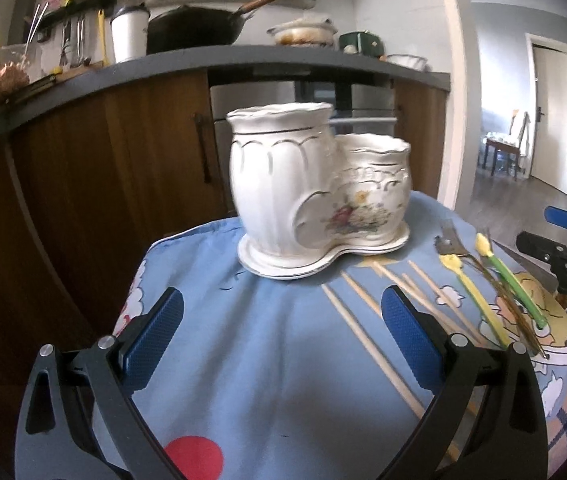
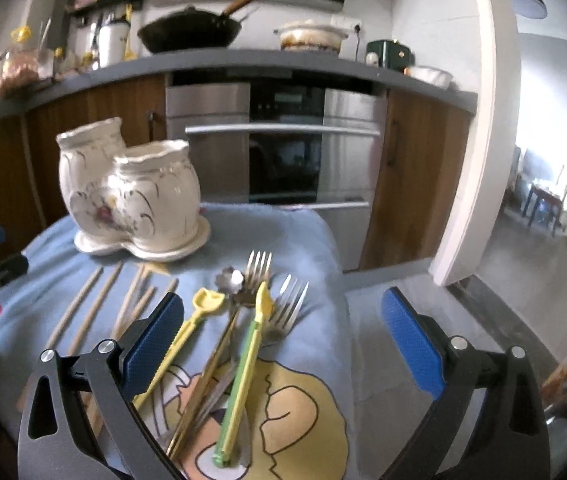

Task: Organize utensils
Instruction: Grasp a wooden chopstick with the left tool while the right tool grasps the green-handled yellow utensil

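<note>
A white ceramic two-pot utensil holder (image 1: pixel 315 188) (image 2: pixel 131 204) with a flower print stands on the blue cartoon cloth (image 1: pixel 243 360) (image 2: pixel 311 240). Several wooden chopsticks (image 1: pixel 367 344) (image 2: pixel 95 304) lie in front of it. To their right lies a pile: a yellow shovel-shaped pick (image 2: pixel 187 332) (image 1: pixel 471 292), a green-handled pick (image 2: pixel 243 372) (image 1: pixel 511 276), forks (image 2: pixel 287 308) and a flower-bowled gold spoon (image 2: pixel 231 280). My left gripper (image 1: pixel 283 328) hovers open over the cloth before the holder. Over the pile's right part hangs my right gripper (image 2: pixel 283 332), open and empty; it also shows at the left wrist view's right edge (image 1: pixel 559 240).
Behind the table are wooden cabinets (image 1: pixel 83 184) and a steel oven (image 2: pixel 283 152). On the grey counter (image 2: pixel 243 60) stand a black wok (image 2: pixel 191 32), a white pot and jars. At right, a doorway opens to a room with a chair (image 2: pixel 543 200). The cloth's right edge drops off (image 2: pixel 343 320).
</note>
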`<state>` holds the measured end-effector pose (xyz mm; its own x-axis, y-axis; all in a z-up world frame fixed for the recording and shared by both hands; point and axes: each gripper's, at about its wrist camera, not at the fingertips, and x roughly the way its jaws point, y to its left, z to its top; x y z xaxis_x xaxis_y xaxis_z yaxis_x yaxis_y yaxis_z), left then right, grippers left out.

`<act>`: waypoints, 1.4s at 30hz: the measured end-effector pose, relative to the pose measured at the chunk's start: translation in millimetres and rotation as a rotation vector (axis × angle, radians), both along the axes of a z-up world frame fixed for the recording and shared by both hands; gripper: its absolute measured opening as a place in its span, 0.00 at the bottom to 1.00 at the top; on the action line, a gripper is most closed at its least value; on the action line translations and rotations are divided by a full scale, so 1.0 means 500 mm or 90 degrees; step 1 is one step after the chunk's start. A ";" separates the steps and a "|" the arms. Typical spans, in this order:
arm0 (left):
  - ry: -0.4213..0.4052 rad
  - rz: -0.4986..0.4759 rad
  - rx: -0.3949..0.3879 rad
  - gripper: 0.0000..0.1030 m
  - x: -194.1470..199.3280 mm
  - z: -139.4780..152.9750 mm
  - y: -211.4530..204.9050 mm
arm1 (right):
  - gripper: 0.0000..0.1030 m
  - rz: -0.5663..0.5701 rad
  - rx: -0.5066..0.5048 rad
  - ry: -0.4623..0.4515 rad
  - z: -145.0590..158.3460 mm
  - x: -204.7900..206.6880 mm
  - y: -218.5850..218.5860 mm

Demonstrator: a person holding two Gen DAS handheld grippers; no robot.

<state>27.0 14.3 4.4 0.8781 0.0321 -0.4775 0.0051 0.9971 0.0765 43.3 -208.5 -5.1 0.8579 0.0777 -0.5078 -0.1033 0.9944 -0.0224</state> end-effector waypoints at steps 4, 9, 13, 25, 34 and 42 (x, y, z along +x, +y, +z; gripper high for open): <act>0.066 -0.021 -0.006 0.95 0.024 -0.008 0.000 | 0.92 0.030 -0.006 0.056 -0.011 0.032 0.013; 0.140 -0.056 -0.013 0.95 0.043 -0.035 -0.018 | 0.70 0.030 0.013 0.096 -0.020 0.068 0.014; 0.177 -0.091 -0.050 0.95 0.050 -0.041 -0.034 | 0.60 0.043 0.031 0.116 -0.025 0.081 0.018; 0.241 -0.133 -0.005 0.54 0.038 -0.080 -0.105 | 0.29 0.057 0.028 0.152 -0.036 0.106 0.025; 0.259 -0.127 -0.028 0.10 0.066 -0.072 -0.058 | 0.06 0.049 0.046 0.163 -0.035 0.127 0.016; 0.245 -0.124 -0.028 0.06 0.055 -0.055 -0.024 | 0.06 0.052 0.062 0.099 0.011 0.088 0.018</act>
<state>54.4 2.2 -23.2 0.6236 -0.1445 -0.7683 0.2142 0.9767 -0.0098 87.4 -199.2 0.5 0.7586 0.1992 -0.6203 -0.1787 0.9792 0.0960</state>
